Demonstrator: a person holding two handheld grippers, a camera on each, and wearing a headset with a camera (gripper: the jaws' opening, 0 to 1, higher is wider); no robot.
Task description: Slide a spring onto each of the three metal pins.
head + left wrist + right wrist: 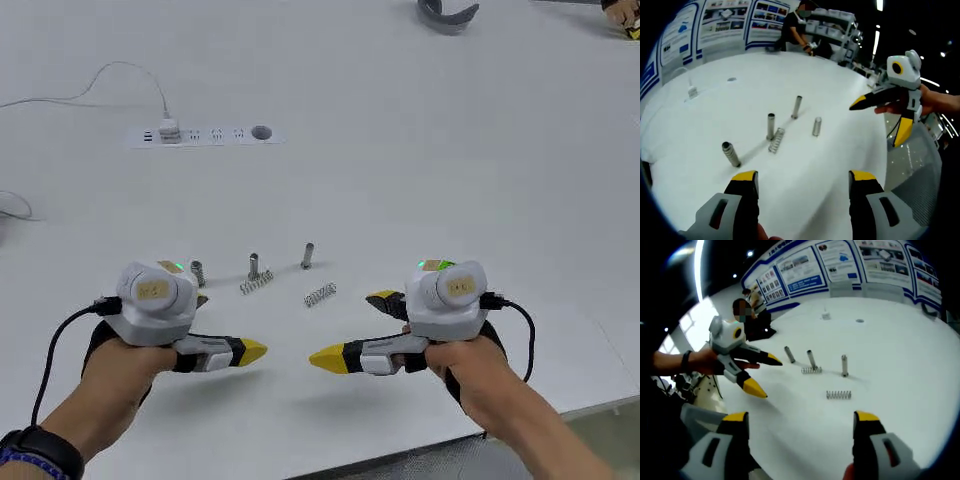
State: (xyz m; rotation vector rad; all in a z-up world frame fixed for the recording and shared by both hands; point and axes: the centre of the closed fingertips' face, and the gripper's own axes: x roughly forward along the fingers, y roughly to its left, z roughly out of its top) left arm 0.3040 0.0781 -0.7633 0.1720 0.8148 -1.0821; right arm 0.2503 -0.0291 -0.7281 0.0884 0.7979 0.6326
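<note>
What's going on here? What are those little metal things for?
Someone is working with two tools above a white table. The left tool and the right tool are both open and hold nothing. Three metal pins stand on the table. The left pin seems to have a spring on it already. Two loose springs lie flat, one beside the middle pin and one near the right pin.

A lab-like workroom is indicated: a power strip (205,134) is laid on the large white workbench (430,200), printed posters (715,20) are hung beyond its far edge, and shelving (836,24) is seen behind it.
</note>
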